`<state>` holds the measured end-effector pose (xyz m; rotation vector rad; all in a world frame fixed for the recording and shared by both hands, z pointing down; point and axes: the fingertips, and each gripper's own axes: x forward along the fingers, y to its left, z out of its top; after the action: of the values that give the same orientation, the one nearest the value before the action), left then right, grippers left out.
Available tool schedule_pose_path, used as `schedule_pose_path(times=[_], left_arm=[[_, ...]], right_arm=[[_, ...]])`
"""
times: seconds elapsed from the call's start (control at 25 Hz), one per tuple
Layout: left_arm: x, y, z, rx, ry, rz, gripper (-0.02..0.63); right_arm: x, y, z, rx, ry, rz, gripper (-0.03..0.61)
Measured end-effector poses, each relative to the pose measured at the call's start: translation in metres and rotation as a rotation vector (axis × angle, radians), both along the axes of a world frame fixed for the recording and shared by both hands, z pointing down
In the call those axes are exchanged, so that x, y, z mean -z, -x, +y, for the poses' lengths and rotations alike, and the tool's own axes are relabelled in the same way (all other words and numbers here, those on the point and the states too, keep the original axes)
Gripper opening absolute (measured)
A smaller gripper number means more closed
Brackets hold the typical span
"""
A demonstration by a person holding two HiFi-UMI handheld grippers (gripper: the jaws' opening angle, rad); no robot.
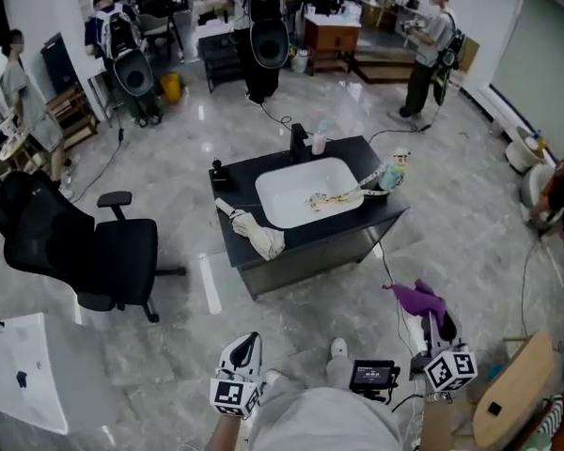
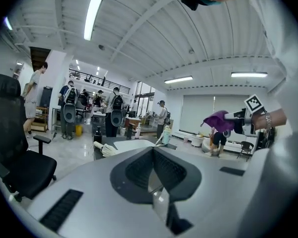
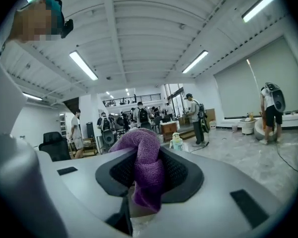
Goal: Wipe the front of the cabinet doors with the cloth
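The black cabinet (image 1: 305, 256) with a white sink (image 1: 301, 191) stands on the floor some way ahead, its front doors facing me. Low at the right of the head view, my right gripper (image 1: 435, 325) is shut on a purple cloth (image 1: 417, 298) that bunches above its jaws. In the right gripper view the cloth (image 3: 145, 168) fills the gap between the jaws of that gripper (image 3: 144, 155). Low and left of centre, my left gripper (image 1: 246, 343) is shut with nothing in it; its jaws (image 2: 153, 157) meet in a line. Both grippers are well short of the cabinet.
A black office chair (image 1: 85, 242) stands left of the cabinet. A white rolled cloth (image 1: 254, 233), a bottle (image 1: 318, 143) and a toy figure (image 1: 396, 169) sit on the cabinet top. Cables run over the floor (image 1: 392, 280). A white board (image 1: 23, 369) lies lower left, and people stand further back.
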<state>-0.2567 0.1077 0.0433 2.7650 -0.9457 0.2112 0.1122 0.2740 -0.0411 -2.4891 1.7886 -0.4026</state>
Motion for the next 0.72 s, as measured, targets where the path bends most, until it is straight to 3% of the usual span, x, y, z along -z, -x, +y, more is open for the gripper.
schedule_pose_path(times=[0.2,0.44,0.6,0.72], left_arm=[[0.041,0.008,-0.004,-0.009,-0.081,0.043,0.006],[0.104,0.009,0.019,0.060,-0.180,0.109,0.006],[0.110,0.017,0.064,0.125,-0.164,0.088,0.006],[0.099,0.018,0.106,0.164,-0.095,0.039,0.006]], right_arm=[[0.028,0.026,0.032,-0.012,-0.066,-0.029,0.118],[0.038,0.046,0.034,0.075,-0.117,-0.075,0.118],[0.033,0.070,0.028,0.214,-0.157,-0.087,0.118],[0.032,0.088,0.037,0.303,-0.173,-0.093,0.118]])
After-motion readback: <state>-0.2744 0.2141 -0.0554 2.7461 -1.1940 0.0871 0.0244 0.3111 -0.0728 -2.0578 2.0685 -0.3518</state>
